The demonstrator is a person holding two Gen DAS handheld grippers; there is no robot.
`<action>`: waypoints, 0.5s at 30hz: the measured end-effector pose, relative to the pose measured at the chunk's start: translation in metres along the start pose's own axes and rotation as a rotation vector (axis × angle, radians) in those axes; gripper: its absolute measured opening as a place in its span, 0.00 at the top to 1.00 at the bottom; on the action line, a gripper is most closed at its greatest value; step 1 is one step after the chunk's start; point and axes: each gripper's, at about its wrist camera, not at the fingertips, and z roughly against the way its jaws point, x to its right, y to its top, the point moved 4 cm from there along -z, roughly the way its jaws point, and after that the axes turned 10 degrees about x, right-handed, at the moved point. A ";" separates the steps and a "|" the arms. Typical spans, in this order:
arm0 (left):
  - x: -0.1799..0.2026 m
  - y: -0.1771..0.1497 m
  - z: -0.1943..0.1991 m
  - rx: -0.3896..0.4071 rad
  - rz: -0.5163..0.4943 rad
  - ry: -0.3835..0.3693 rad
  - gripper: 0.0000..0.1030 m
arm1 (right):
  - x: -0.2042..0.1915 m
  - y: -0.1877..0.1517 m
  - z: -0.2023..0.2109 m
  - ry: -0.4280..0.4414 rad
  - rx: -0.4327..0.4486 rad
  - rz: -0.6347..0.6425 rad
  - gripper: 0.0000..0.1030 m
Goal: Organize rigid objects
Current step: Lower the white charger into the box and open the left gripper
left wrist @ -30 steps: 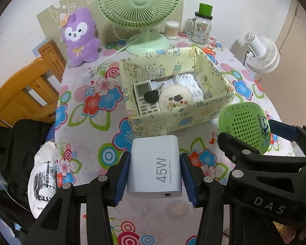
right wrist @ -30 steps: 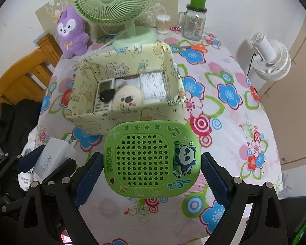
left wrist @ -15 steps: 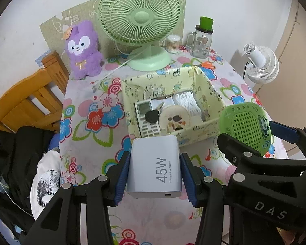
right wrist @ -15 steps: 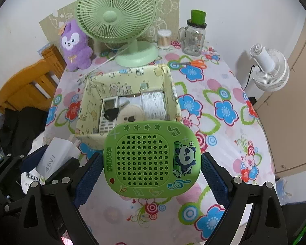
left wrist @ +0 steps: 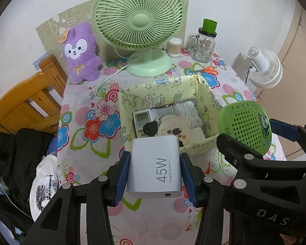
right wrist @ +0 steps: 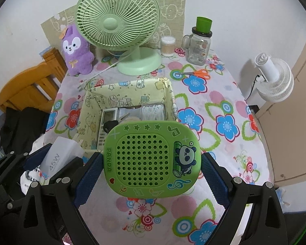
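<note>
Storage box (left wrist: 202, 94) at 12 o'clock from both; left gripper (left wrist: 155, 175) pinching charger (left wrist: 156, 169), nearer; right gripper (right wrist: 151, 175) clamping panda speaker (right wrist: 151, 161).

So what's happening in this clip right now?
A person holds a gripper in each hand above a floral-cloth table. The left gripper is clamped on a white 45W charger block; the right gripper grips a green panda-print perforated case. Both items hang in the air near an open yellow patterned box that already holds a remote, a round tin and white cord. Neither item is in it yet.
</note>
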 end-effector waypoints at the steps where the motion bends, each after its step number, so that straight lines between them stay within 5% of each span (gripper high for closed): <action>1: 0.000 0.002 -0.002 0.001 0.003 0.000 0.52 | 0.001 0.003 -0.002 0.005 -0.002 0.001 0.08; 15: 0.008 0.026 -0.040 -0.017 0.010 0.005 0.52 | 0.011 0.029 -0.031 0.042 -0.024 0.027 0.08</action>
